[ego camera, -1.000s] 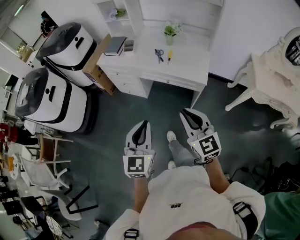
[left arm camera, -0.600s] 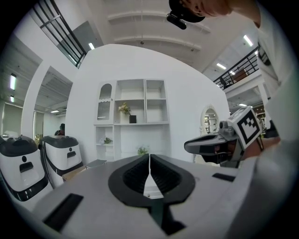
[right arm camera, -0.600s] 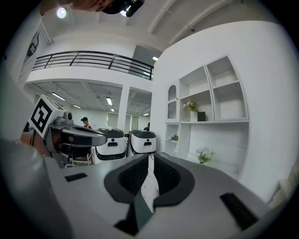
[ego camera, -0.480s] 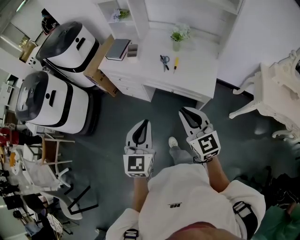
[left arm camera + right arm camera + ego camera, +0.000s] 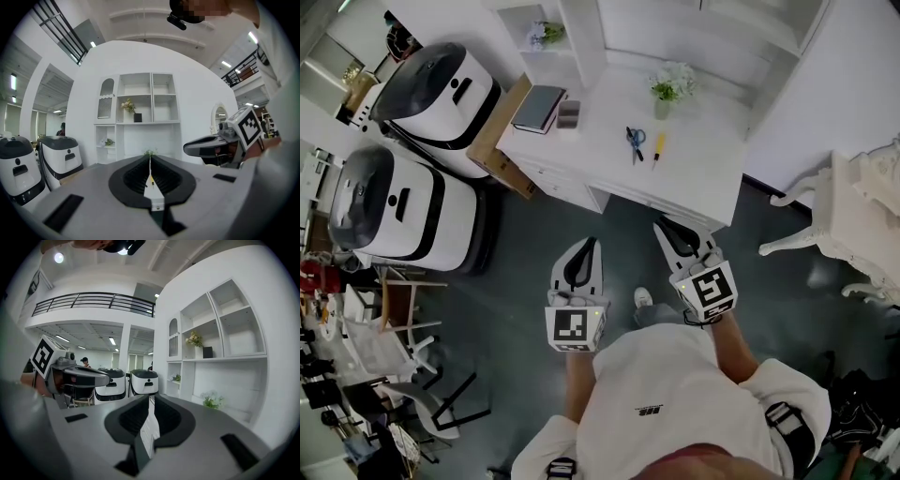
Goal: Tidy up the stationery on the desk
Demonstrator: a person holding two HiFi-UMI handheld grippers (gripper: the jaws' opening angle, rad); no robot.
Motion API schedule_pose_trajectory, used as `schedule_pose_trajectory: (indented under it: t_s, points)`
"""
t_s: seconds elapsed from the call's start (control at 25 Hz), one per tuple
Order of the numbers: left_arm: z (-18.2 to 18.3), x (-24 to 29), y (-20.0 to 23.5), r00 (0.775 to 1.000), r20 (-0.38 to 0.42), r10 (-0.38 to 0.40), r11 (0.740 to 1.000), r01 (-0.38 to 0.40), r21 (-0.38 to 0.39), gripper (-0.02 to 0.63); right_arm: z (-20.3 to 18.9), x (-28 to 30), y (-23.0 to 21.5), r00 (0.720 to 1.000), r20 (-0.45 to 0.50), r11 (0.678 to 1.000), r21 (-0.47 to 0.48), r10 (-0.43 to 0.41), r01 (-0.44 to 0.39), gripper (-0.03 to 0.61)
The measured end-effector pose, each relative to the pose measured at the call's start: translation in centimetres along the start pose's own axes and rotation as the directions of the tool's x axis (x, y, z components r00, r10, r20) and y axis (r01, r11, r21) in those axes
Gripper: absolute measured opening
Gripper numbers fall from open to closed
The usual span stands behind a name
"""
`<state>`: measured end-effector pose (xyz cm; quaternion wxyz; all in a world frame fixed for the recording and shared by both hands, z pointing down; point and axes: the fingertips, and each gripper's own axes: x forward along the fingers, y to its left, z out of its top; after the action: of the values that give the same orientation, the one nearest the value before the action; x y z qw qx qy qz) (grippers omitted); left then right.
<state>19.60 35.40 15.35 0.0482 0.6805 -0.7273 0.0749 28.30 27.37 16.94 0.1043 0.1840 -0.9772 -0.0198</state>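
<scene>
A white desk (image 5: 694, 159) stands ahead of me. On it lie blue-handled scissors (image 5: 635, 142) and a yellow pen (image 5: 657, 148), side by side near the middle. A dark book (image 5: 538, 107) and a small grey box (image 5: 568, 114) sit at the desk's left end. My left gripper (image 5: 590, 245) is shut and empty, held over the floor short of the desk. My right gripper (image 5: 661, 223) is also shut and empty, its tip near the desk's front edge. In the gripper views, the left gripper (image 5: 150, 158) and the right gripper (image 5: 153, 399) each show their jaws pressed together.
A small potted plant (image 5: 667, 90) stands behind the pen, under white shelves (image 5: 136, 103). Two large white machines (image 5: 441, 89) (image 5: 389, 202) and a cardboard box (image 5: 499, 131) flank the desk's left side. An ornate white table (image 5: 862, 202) is at the right. Chairs (image 5: 389, 337) crowd the lower left.
The desk has come nearer in the head view as the person walks towards it. Both grippers stay shut and keep their pose.
</scene>
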Motion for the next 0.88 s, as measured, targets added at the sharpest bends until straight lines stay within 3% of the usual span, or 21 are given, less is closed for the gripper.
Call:
schedule_pose_trajectory:
  t_s: [0.44,0.88]
  points:
    - [0.1,5.9,3.4,1.0,-0.007,0.012,1.0,-0.012,-0.009,0.0,0.0,6.0,-3.7,1.0,-0.013,1.0,0.001,0.017,-0.017,0.008]
    - [-0.3,12.1,7.7,0.998,-0.008,-0.056,0.998,0.056,-0.008,0.0,-0.4,12.2,-6.7,0.999,-0.041,1.0,0.007,-0.03,0.031,0.008]
